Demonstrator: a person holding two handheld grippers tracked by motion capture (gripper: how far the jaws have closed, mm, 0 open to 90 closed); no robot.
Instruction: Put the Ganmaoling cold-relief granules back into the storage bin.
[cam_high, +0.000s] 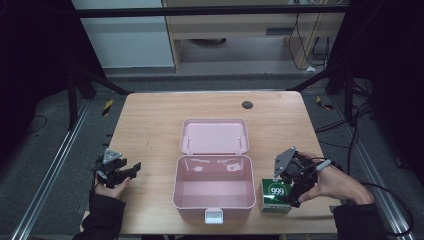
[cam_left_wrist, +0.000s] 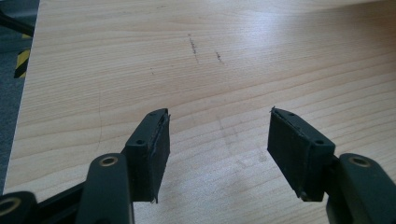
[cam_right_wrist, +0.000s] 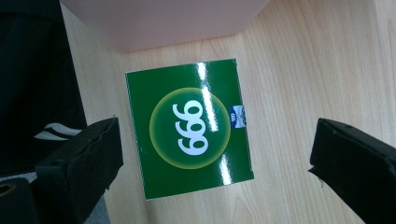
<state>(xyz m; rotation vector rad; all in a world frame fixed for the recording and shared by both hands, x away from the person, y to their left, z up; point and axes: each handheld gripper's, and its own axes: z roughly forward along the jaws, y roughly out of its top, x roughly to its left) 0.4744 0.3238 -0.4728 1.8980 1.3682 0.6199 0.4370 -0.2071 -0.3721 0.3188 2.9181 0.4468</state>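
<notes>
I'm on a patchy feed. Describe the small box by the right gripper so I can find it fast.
Start at the open pink case in the middle of the table. At its near right corner sits the green box, glossy, marked 999 in white, with the right gripper open above it.

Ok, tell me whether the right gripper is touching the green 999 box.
Apart. In the right gripper view, bare table shows between the green 999 box and each open jaw.

Open pink box and green carton on a wooden table.

The pink box (cam_high: 214, 187) sits near the table's front edge, empty, its lid (cam_high: 215, 136) thrown back flat behind it and a white latch at its front. The glossy green carton (cam_high: 276, 196), marked "999" in white inside a yellow-rimmed circle, stands just beside the box's right wall.
</notes>
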